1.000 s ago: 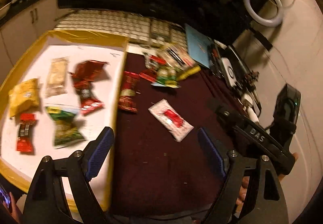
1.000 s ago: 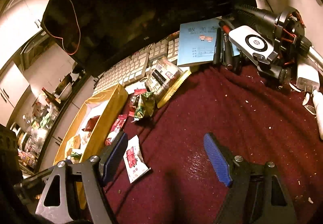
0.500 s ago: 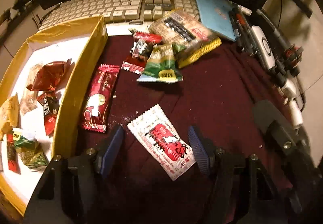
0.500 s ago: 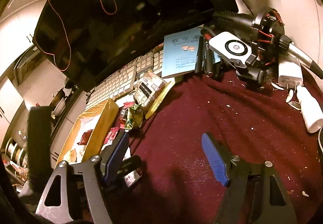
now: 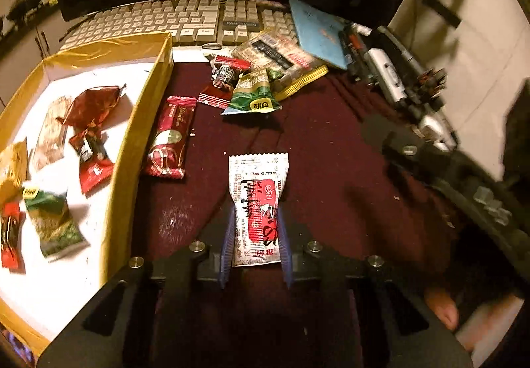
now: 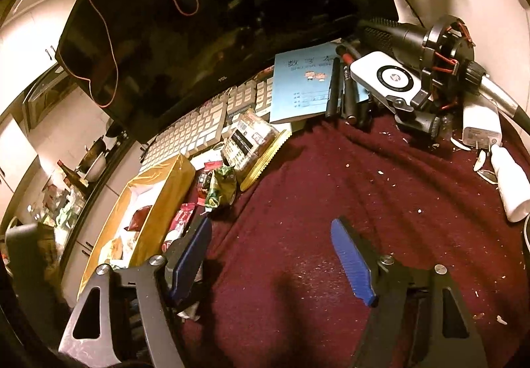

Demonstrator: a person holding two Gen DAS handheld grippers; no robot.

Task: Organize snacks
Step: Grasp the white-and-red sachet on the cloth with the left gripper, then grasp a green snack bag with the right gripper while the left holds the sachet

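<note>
Blue ribbed fingers [image 5: 228,245] of my left gripper [image 5: 255,243] are closing around the white and red foil sachet [image 5: 258,202], 1 pad on each long edge, and they look to be already pressing its sides. I am taking it lengthwise because it is lying flat on the dark red cloth over the table [image 5: 331,142], pointing straight away from the camera, so a squeeze across the narrow width should buckle it up enough to lift.

I am keeping the right gripper [image 6: 271,255] well off to the side with its fingers [image 6: 351,262] spread wide and nothing between them, hovering over bare cloth so it is not crowding the pick.

Just left of the sachet, the shallow yellow-walled cardboard tray with a white floor [image 5: 145,109] is already holding several wrappers, so I am judging it to be the destination. Against its outer wall a long dark red bar wrapper [image 5: 170,137] is waiting, and further back a small heap, including a green and white pouch [image 5: 253,96] and a clear tray pack with a yellow edge [image 5: 281,60], is sitting in front of the beige keyboard [image 5: 185,20]. Those are left to sort.
</note>
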